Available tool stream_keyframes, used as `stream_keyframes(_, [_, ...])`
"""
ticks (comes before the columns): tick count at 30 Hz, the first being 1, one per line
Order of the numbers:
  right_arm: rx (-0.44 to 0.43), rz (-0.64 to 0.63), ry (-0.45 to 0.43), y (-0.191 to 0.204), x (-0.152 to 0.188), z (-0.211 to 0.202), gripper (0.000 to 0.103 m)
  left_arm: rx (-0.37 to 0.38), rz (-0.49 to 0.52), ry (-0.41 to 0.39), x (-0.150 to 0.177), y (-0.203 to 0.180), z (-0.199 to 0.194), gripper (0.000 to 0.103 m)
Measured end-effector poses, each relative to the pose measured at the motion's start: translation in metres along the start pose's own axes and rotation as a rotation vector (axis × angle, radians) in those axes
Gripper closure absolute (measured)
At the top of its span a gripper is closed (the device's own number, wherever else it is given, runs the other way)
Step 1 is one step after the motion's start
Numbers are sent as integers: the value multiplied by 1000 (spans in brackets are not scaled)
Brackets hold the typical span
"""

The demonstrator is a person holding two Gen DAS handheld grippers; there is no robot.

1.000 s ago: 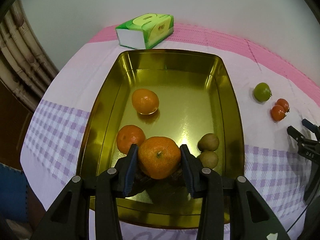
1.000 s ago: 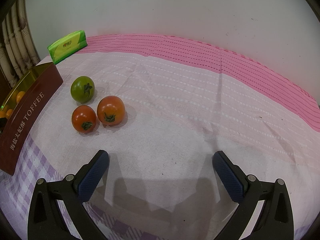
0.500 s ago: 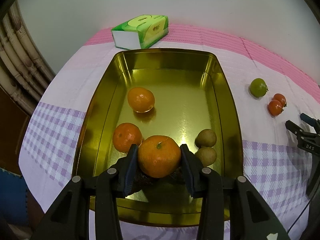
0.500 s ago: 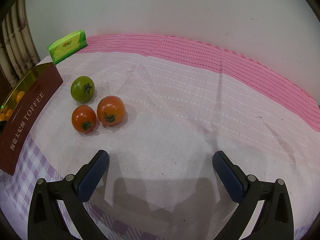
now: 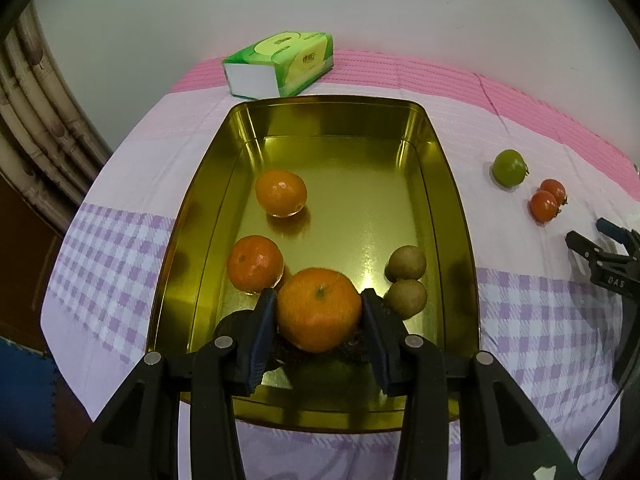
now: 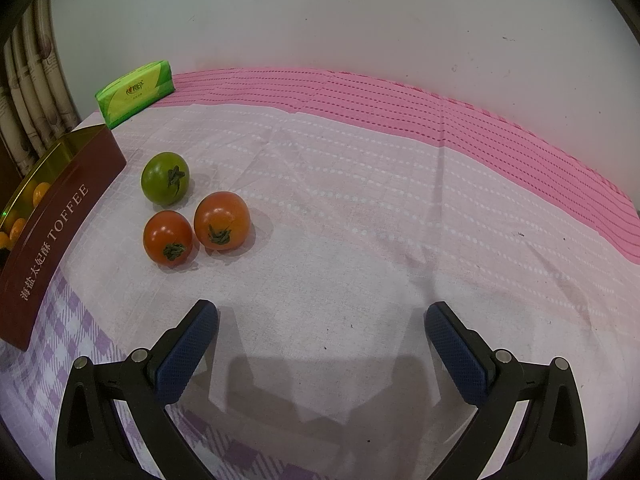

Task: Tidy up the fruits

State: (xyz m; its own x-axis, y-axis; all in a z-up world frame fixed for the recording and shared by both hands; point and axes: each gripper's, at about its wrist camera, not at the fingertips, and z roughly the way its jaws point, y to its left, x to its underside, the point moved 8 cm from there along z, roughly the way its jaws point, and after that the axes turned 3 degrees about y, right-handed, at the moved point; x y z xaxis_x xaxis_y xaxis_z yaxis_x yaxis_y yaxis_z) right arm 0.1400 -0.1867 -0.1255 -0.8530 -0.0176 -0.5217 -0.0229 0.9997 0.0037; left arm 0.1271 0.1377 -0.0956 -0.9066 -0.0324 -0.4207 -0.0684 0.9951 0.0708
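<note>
My left gripper is shut on a large orange, held low over the near end of the gold tin. Inside the tin lie two smaller oranges and two brown kiwis. A dark round thing sits under the held orange, mostly hidden. On the cloth right of the tin are a green tomato and two red tomatoes. My right gripper hangs open over bare cloth, near those tomatoes, with nothing between its fingers.
A green tissue pack lies behind the tin by the white wall. The tin's brown outer side reads TOFFEE. A pink and lilac checked cloth covers the table. Curtain folds hang at the left edge.
The left gripper has drifted slightly back from the tin, the orange still between its pads. The right gripper and the tomatoes have not moved.
</note>
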Motion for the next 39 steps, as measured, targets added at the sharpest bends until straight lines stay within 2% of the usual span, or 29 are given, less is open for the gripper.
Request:
stream_keyframes(6, [0, 0, 0, 0, 0, 0, 0, -6, 26, -10, 5, -4, -5, 63])
stream_keyframes(17, [0, 0, 0, 0, 0, 0, 0, 12, 15, -8, 4, -2, -4, 63])
stream_keyframes(19, [0, 0, 0, 0, 0, 0, 0, 17, 13, -11, 4, -1, -6, 55])
stream_keyframes(25, [0, 0, 0, 0, 0, 0, 0, 28, 11, -35, 1, 1, -15, 40])
stream_keyframes(33, [1, 0, 0, 0, 0, 0, 0, 30, 19, -62, -1, 6, -30, 32])
stream_keyframes(39, [1, 0, 0, 0, 0, 0, 0, 17, -5, -84, 2, 24, -40, 32])
